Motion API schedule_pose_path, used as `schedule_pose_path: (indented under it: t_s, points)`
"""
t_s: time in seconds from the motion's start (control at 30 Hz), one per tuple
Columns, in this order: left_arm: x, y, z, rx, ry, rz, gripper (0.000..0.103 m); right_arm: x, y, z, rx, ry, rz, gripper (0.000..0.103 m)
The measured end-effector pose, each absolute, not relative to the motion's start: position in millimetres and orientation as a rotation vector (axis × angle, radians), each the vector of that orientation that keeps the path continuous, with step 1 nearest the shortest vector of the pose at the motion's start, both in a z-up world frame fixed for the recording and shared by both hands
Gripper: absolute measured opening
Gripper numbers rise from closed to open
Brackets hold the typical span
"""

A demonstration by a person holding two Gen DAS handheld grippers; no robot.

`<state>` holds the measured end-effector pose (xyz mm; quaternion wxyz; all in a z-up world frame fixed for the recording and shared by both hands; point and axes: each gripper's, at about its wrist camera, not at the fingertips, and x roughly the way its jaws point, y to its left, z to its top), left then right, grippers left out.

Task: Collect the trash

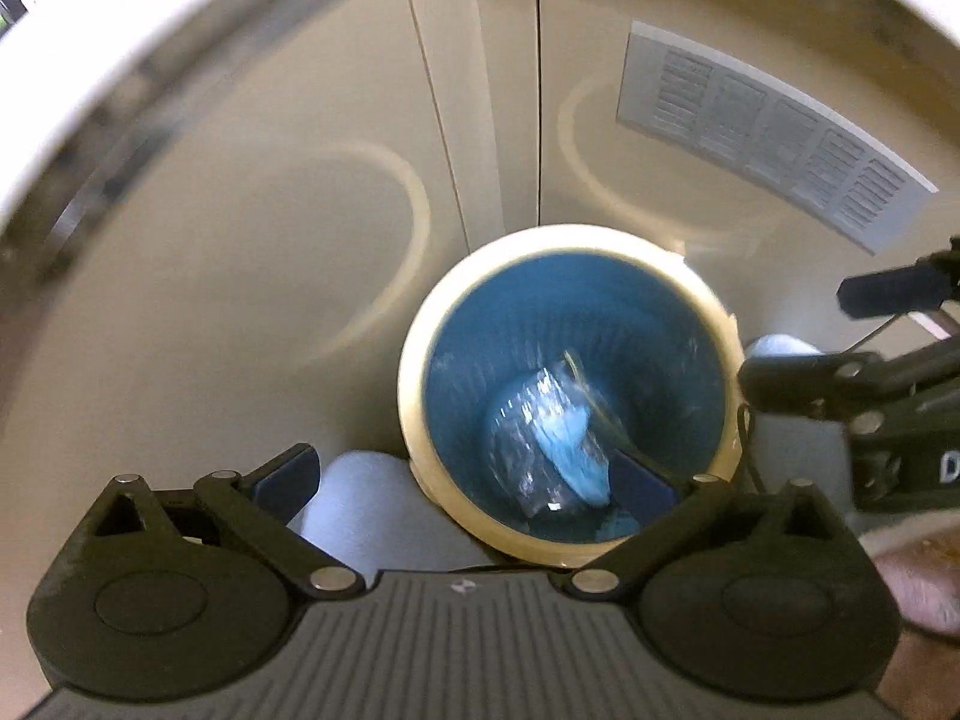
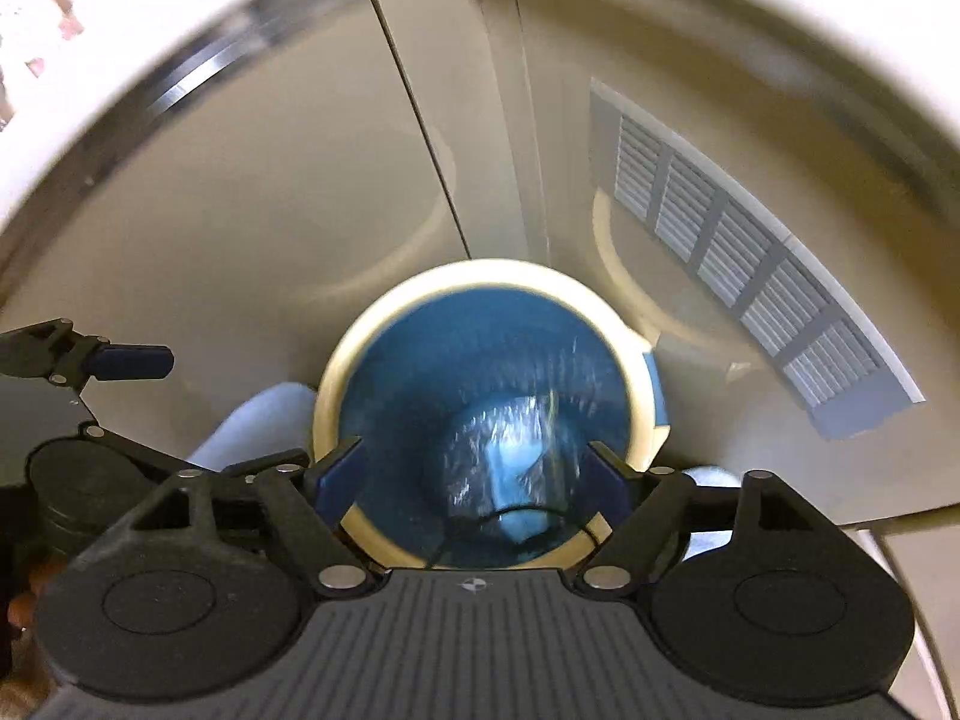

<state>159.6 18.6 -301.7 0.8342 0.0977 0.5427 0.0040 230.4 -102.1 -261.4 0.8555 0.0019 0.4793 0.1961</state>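
A round bin (image 1: 414, 360) with a cream rim and a ribbed blue inside stands on the floor below both grippers. At its bottom lies crumpled clear plastic wrapped around something light blue (image 1: 552, 438). My left gripper (image 1: 468, 483) is open wide over the bin's near rim, with nothing between its blue pads. In the right wrist view the same bin (image 2: 336, 372) and the trash (image 2: 516, 456) show. My right gripper (image 2: 474, 474) is open above the bin's mouth and holds nothing.
Beige cabinet doors (image 1: 300, 180) rise behind the bin, with a white vent grille (image 1: 774, 132) at the right. A person's light blue trouser legs (image 1: 384, 504) flank the bin. A hand (image 1: 918, 588) shows at the lower right edge.
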Motion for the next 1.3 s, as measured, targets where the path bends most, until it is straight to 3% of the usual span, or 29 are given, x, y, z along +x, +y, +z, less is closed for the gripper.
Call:
schedule_pose_path:
  t_s: [0.2, 0.5, 1.3]
  points:
    - [128, 23, -273, 0.215, 1.033, 0.033, 0.103, 195, -109, -230, -0.054, 0.844, 0.402, 0.084]
    - [108, 17, -255, 0.246, 0.976, 0.049, 0.103, 174, -106, -220, -0.101, 0.763, 0.413, 0.084]
    - [97, 24, -247, 0.239, 0.941, 0.066, 0.103, 163, -104, -220, -0.116, 0.752, 0.413, 0.087]
